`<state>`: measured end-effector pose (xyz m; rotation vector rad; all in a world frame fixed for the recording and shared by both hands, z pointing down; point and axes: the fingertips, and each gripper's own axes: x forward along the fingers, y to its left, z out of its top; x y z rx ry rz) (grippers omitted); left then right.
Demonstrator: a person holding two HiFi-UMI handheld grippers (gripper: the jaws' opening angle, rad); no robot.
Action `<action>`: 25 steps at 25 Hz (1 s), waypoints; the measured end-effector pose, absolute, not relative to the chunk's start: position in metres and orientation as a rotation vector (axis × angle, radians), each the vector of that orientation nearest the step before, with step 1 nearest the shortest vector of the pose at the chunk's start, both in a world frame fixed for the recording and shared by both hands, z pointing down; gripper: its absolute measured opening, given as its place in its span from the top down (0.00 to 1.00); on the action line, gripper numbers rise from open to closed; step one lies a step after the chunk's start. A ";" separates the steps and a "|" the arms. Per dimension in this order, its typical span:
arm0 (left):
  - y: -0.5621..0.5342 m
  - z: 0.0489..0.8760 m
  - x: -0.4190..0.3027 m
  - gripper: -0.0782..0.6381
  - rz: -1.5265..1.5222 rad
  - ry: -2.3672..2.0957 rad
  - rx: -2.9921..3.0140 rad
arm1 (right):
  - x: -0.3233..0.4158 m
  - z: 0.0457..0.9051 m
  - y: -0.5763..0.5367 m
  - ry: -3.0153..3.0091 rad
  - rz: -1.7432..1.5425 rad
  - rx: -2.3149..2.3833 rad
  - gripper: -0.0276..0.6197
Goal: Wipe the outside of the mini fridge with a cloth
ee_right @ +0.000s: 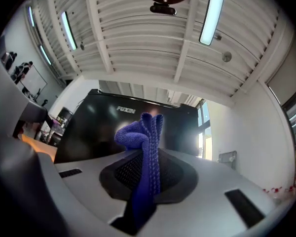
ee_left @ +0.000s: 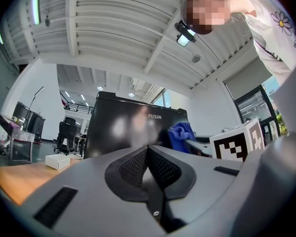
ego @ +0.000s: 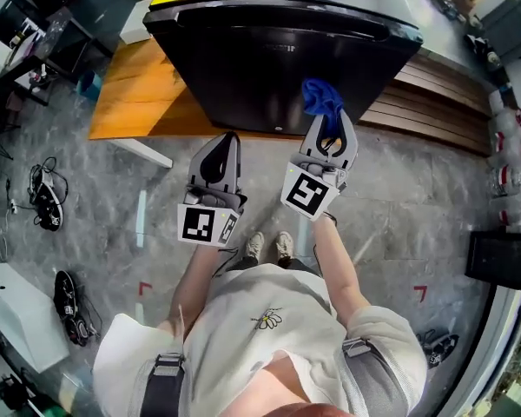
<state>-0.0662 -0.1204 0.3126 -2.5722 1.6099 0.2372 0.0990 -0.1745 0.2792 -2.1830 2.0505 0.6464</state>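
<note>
Right gripper view: my right gripper (ee_right: 147,158) pinches the blue cloth (ee_right: 137,135) before the mini fridge (ee_right: 96,130) (left gripper (ee_left: 148,151) closed, empty), so I reckon wiping starts next: press on, sweep across.

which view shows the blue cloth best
The right gripper view: the blue cloth stands centred, pinched between the right gripper's jaws, its weave clear. The head view shows a small bunch in front of the mini fridge; the left gripper view shows a distant scrap.

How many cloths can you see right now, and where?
1. The blue cloth is pinched in the right claw, by the black mini fridge. The left claw is shut, empty. Others may be hidden.
</note>
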 end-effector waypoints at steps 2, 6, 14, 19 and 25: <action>-0.119 0.312 -0.083 0.88 0.233 1.620 -2.555 | 0.065 0.279 -0.178 2.124 0.670 -2.131 0.86; -0.118 0.313 -0.124 0.88 0.236 1.658 -2.508 | -0.011 0.288 -0.186 2.274 0.720 -2.029 0.86; -0.109 0.336 -0.211 0.88 0.223 1.772 -2.457 | -0.134 0.318 -0.211 2.394 0.687 -1.902 0.86; -0.103 0.353 -0.252 0.88 0.195 1.855 -2.438 | -0.181 0.336 -0.227 2.427 0.695 -1.877 0.86; -0.093 0.364 -0.280 0.88 0.162 1.921 -2.416 | -0.200 0.356 -0.241 2.431 0.687 -1.938 0.86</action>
